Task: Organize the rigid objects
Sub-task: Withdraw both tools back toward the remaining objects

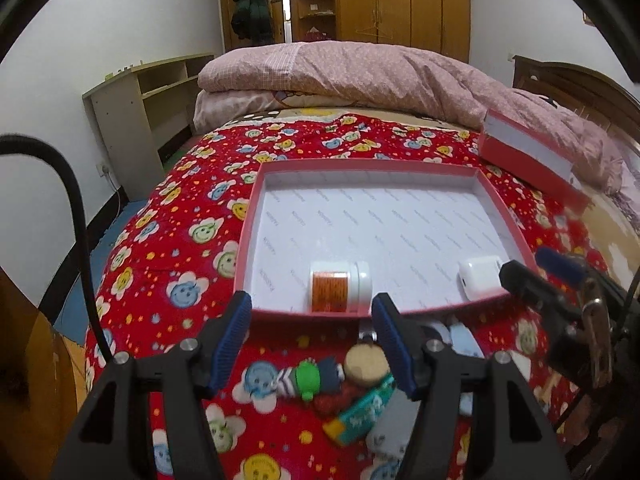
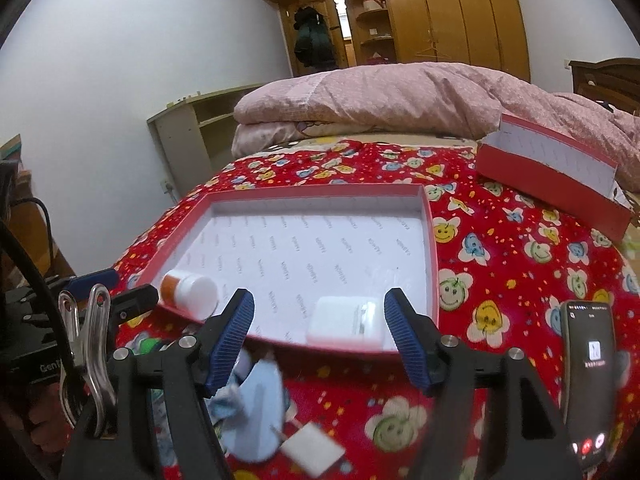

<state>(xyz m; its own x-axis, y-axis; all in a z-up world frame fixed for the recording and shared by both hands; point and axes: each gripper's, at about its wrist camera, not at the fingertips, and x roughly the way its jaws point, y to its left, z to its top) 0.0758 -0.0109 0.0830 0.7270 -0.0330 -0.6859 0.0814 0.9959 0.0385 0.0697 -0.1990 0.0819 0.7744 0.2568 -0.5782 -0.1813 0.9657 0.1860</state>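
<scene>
Soft red flowered bedding [image 1: 168, 264] bears the shallow red tray [image 1: 256, 216] holding a pill bottle [image 1: 340, 286] and white case [image 1: 480, 276], so either empty, wide-fingered gripper, left [image 1: 312, 344] or right [image 2: 320, 336], could tilt it reaching for the clutter [image 1: 360, 392] beside its near rim.

Left gripper [image 1: 312, 340] hangs over the red flower-print bedspread [image 1: 180, 240], blue-padded fingers [image 1: 230, 340] apart, nothing between them. Just past the tips, a shallow red tray [image 1: 256, 184] with white lining holds an orange-labelled white-capped bottle [image 1: 340, 286] on its side against the near wall and a small white case [image 1: 480, 278] in the near right corner. Below the fingers lie a small doll [image 1: 320, 374], a teal packet [image 1: 360, 412] and pale blue pieces [image 1: 460, 338], blurred. Right gripper [image 1: 532, 276] intrudes at right. A red box [image 1: 528, 160] rests against the pink quilt [image 1: 360, 68].
</scene>
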